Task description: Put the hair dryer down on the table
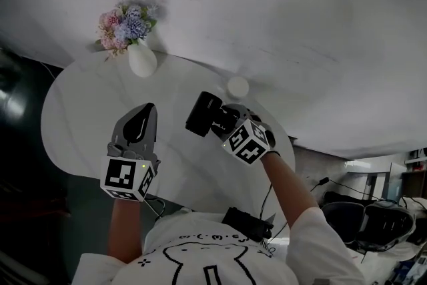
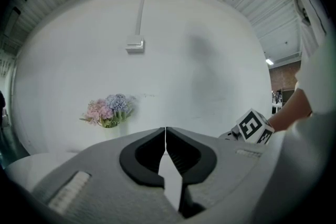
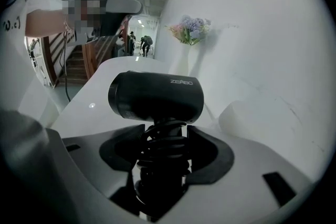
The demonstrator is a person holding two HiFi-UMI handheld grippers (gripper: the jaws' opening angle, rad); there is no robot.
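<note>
A black hair dryer [image 1: 205, 114] [image 3: 156, 96] is held over the white oval table [image 1: 80, 103], its barrel lying sideways. My right gripper [image 1: 230, 122] [image 3: 164, 152] is shut on its handle, which has the black cord wound round it. The dryer hangs clear above the tabletop near the table's right side. My left gripper [image 1: 141, 118] [image 2: 166, 141] is shut with nothing in it, its jaw tips touching, held over the table's middle left and pointing at the wall.
A white vase of pink and blue flowers [image 1: 127, 29] [image 2: 110, 110] [image 3: 190, 29] stands at the table's far edge by the wall. A small white cup [image 1: 237, 87] [image 3: 247, 118] sits near the far right edge. Cables and bags [image 1: 373, 217] lie on the floor at right.
</note>
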